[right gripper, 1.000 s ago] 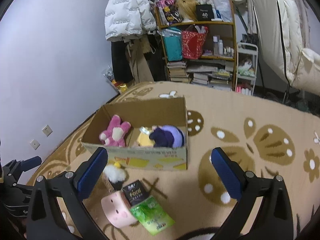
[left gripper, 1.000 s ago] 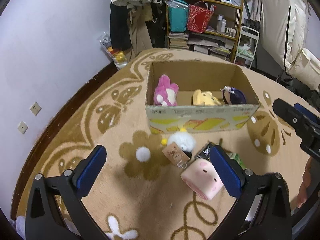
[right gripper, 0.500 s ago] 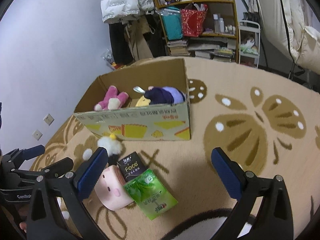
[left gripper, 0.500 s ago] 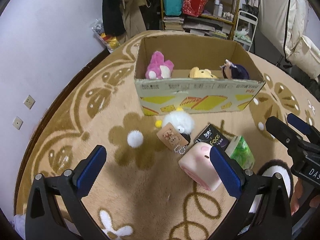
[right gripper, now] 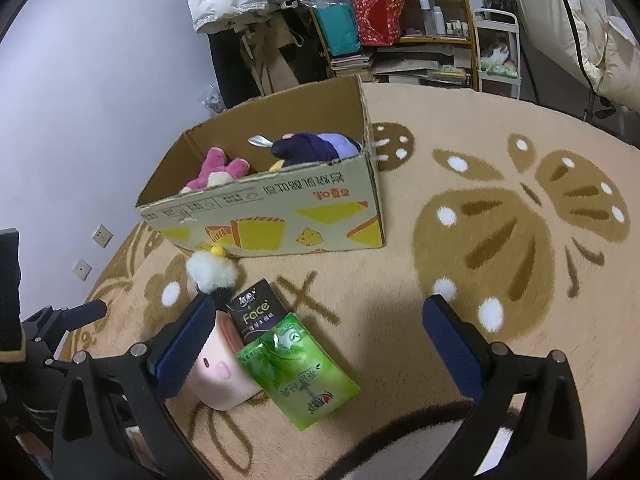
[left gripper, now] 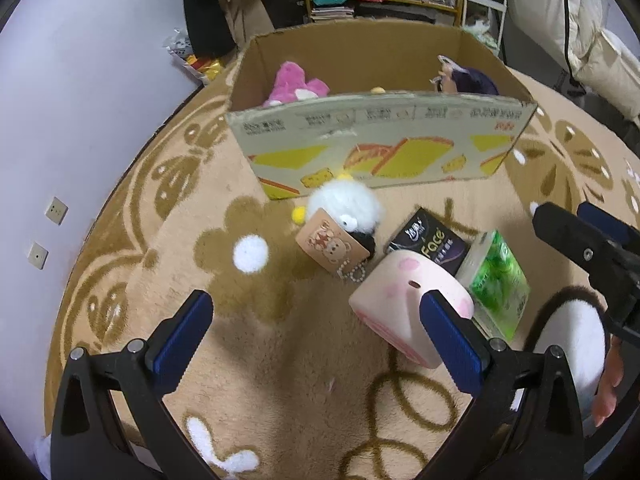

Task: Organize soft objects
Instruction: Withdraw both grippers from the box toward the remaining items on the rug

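left gripper [left gripper: 316, 332]: wide open, empty, now lower and closer to the pile
right gripper [right gripper: 320, 336]: also wide, empty
pink squishy pig-face cushion [left gripper: 404, 312]: on rug, touching the right pad, likely next grab
white fluffy plush with card tag [left gripper: 346, 204]: between cushion and box
yellow-printed cardboard box [left gripper: 380, 148]: beyond, already holding plushies

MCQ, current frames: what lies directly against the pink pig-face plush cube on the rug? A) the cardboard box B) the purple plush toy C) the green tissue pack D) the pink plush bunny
C: the green plastic tissue pack lies right against the pink pig-face plush cube on the patterned beige rug, while the pink plush bunny and the purple plush toy sit inside the open cardboard box, which stands apart from the cube.
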